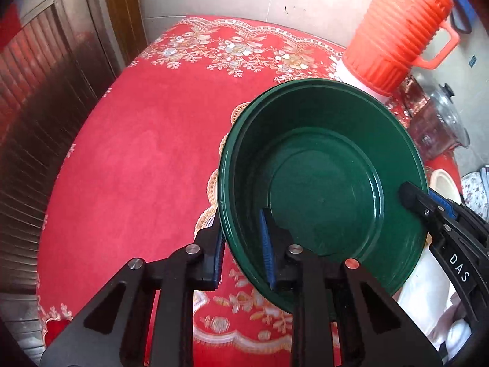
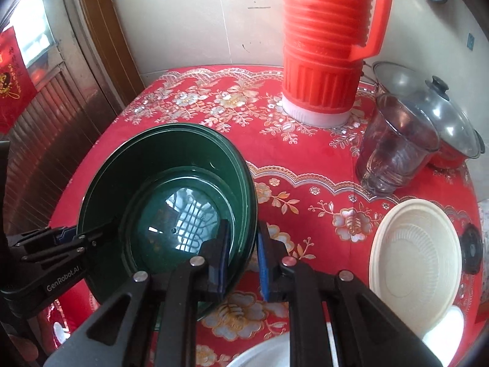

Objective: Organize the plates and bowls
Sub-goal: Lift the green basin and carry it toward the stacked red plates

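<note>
A dark green bowl [image 1: 324, 183] is held tilted above the red tablecloth. My left gripper [image 1: 243, 247] straddles its left rim, one finger inside and one outside, shut on it. In the right wrist view the green bowl [image 2: 171, 189] shows at the left. My right gripper [image 2: 243, 260] straddles its right rim and is shut on it. The left gripper [image 2: 76, 238] shows there on the opposite rim, and the right gripper [image 1: 428, 202] shows in the left wrist view. A cream ribbed bowl [image 2: 415, 263] sits on the table at the right.
A tall orange thermos jug [image 2: 324, 49] stands at the back of the table [image 2: 305, 165]. A clear glass pitcher [image 2: 394, 153] and a red pot with a glass lid [image 2: 452, 128] stand at the right. A white plate's rim [image 2: 262, 354] shows at the bottom. A wooden door [image 1: 45, 107] is left.
</note>
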